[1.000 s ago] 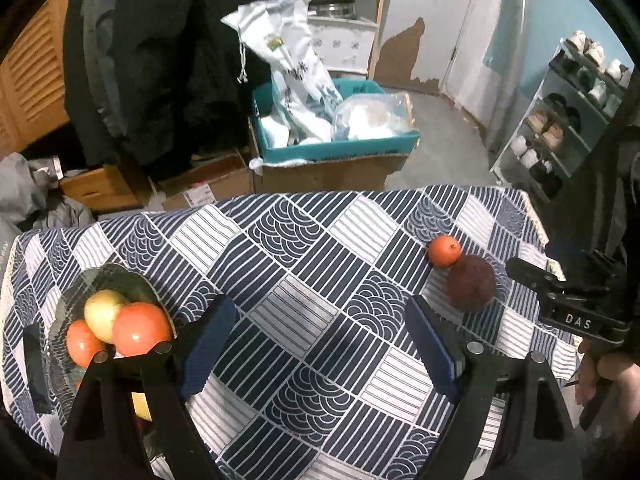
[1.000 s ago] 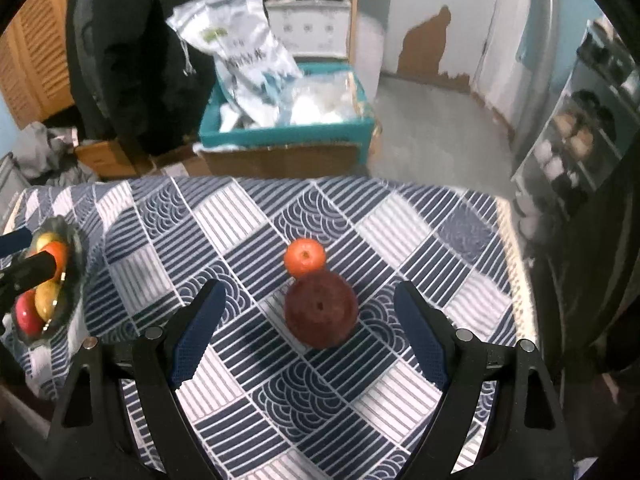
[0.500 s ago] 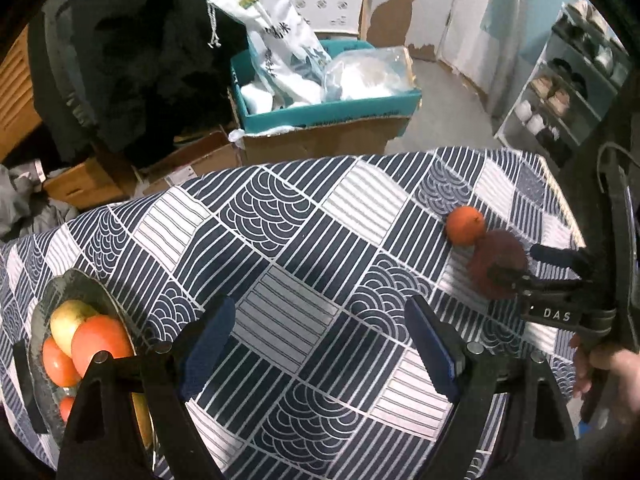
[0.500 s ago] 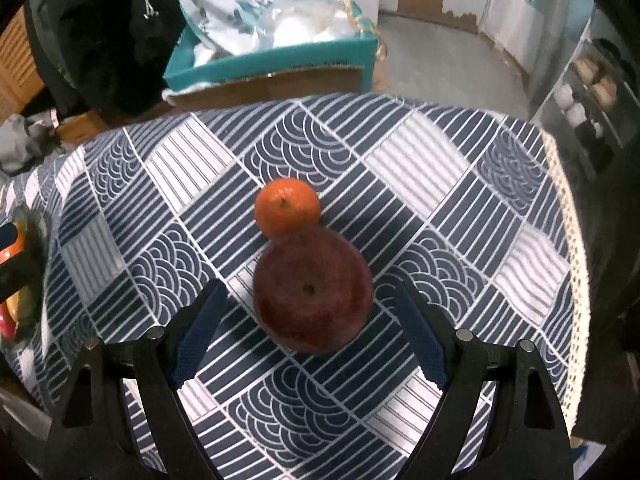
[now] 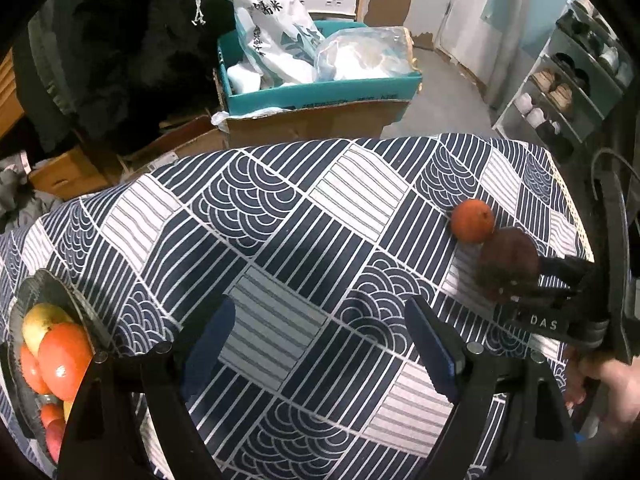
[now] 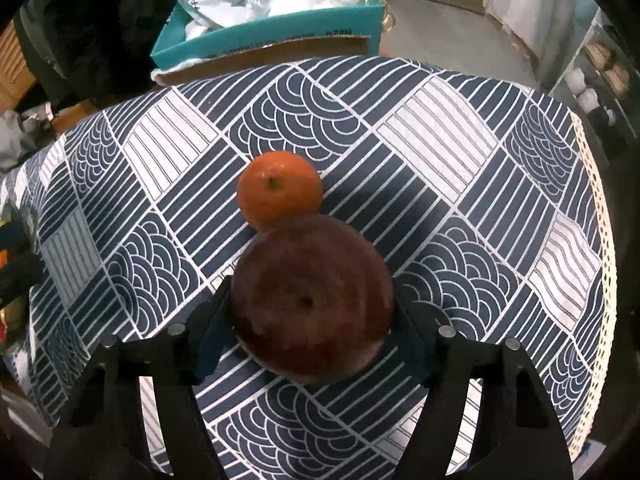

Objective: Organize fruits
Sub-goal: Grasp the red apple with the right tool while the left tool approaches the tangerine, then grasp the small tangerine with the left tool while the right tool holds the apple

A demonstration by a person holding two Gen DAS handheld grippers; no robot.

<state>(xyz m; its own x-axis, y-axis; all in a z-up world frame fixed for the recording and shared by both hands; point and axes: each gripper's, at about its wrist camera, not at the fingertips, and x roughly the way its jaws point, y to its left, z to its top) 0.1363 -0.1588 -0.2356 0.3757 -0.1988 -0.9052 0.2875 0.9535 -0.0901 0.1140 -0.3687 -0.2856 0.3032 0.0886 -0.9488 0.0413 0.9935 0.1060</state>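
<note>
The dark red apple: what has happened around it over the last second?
The right tool moved forward and down until its fingers sit at either side of the dark red apple. The orange still touches it; the left tool stays open.

Legible text noted from my left wrist view: "DAS" in white capitals on the black body of my right gripper [image 5: 516,280], and dark Chinese characters, too blurred to read reliably, on the white sack [image 5: 272,20] in the teal box [image 5: 320,94].
</note>
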